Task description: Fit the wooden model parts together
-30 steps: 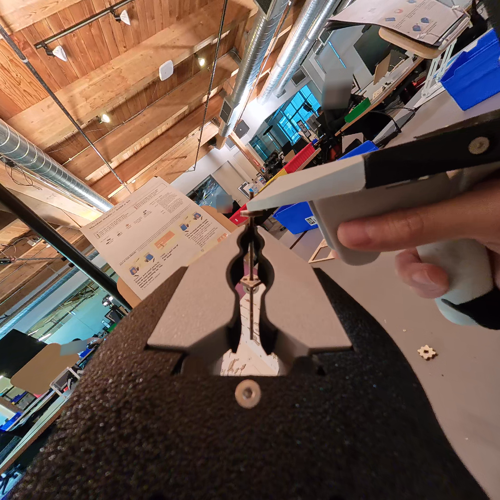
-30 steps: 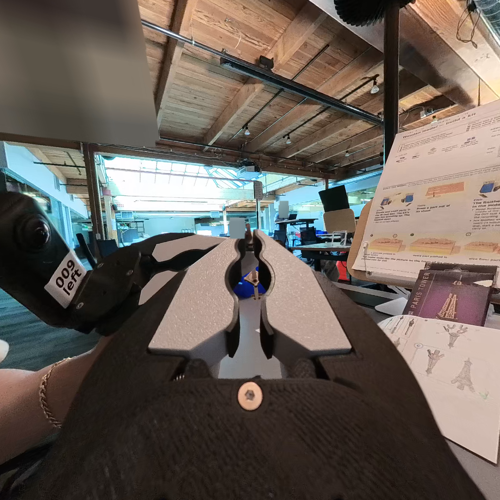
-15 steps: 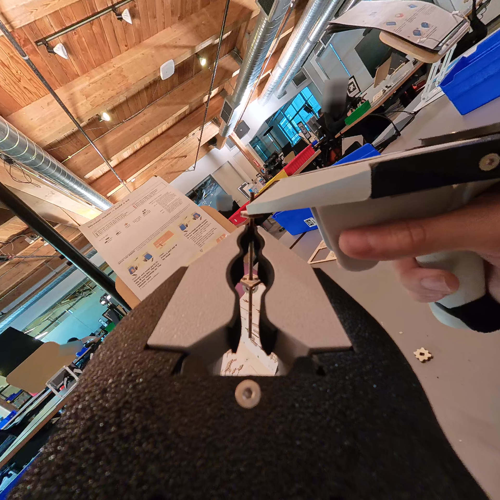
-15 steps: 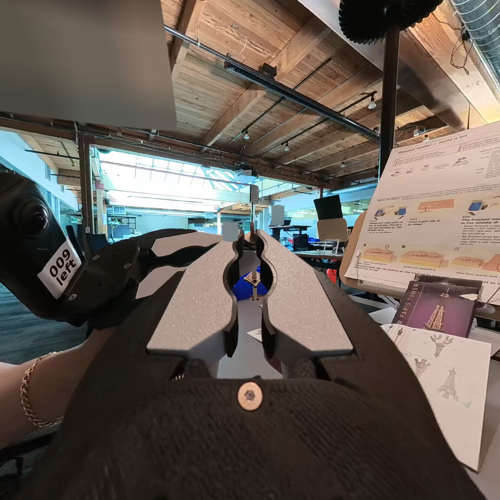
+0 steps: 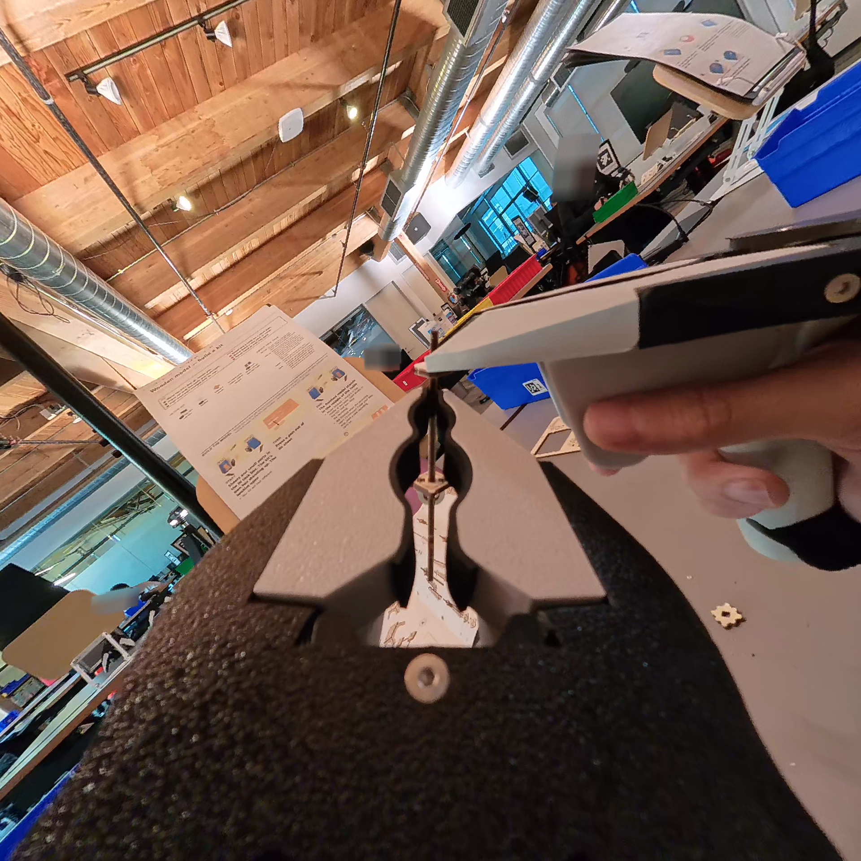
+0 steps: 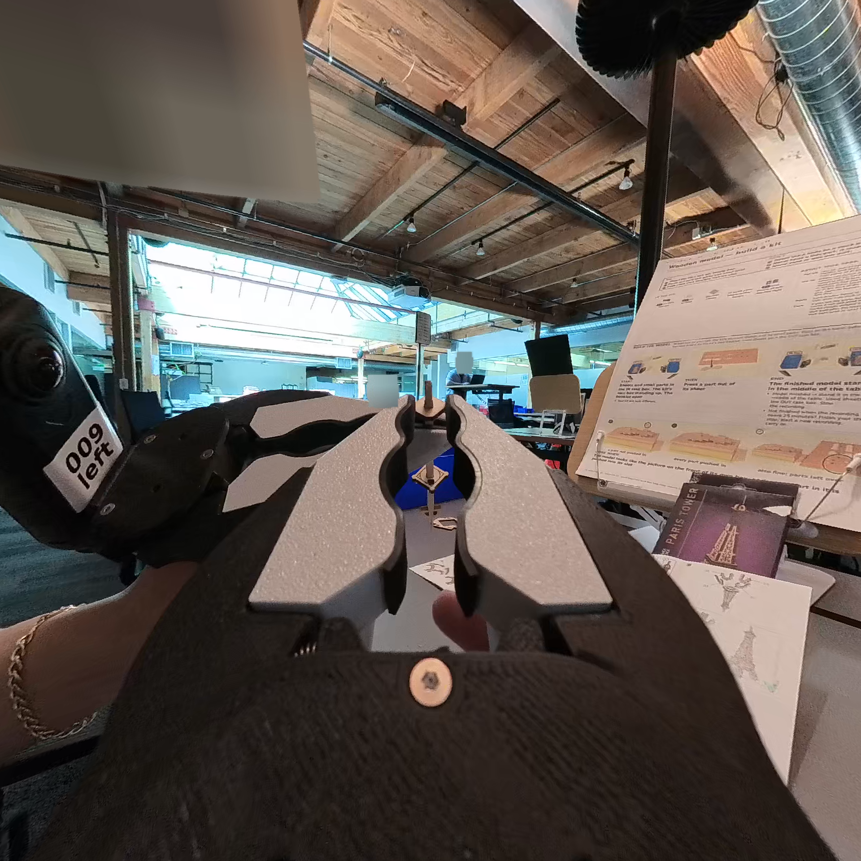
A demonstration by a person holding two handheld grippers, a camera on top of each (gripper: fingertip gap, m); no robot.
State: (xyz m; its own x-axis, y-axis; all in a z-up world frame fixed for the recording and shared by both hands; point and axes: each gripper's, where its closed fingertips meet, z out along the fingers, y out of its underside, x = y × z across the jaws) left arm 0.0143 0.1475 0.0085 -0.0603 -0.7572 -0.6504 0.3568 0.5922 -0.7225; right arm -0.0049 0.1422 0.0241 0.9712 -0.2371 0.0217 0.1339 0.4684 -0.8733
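Observation:
My left gripper (image 5: 431, 396) is shut on a thin wooden spire (image 5: 433, 447) that carries a small square platform (image 5: 431, 487), and holds it upright above the table. My right gripper (image 6: 428, 406) comes in from the right in the left wrist view (image 5: 433, 369). Its tips pinch a small wooden piece (image 6: 427, 411) that sits on the spire's top end. In the right wrist view the spire and platform (image 6: 431, 477) show through the jaw gap. The left gripper's fingers (image 6: 298, 417) reach in from the left.
A small gear-shaped wooden piece (image 5: 727, 616) lies on the grey table (image 5: 792, 699). An instruction sheet on a stand (image 6: 745, 372), a purple kit box (image 6: 727, 536) and a paper booklet (image 6: 745, 619) are at the right. Loose parts (image 6: 445, 522) and blue bins (image 5: 508, 386) lie beyond. My two grippers' fingertips are within a few centimetres of each other.
Both grippers have tilted slightly while staying together at the spire's top. The right jaws stand a little wider apart than before, and the small piece between them has turned.

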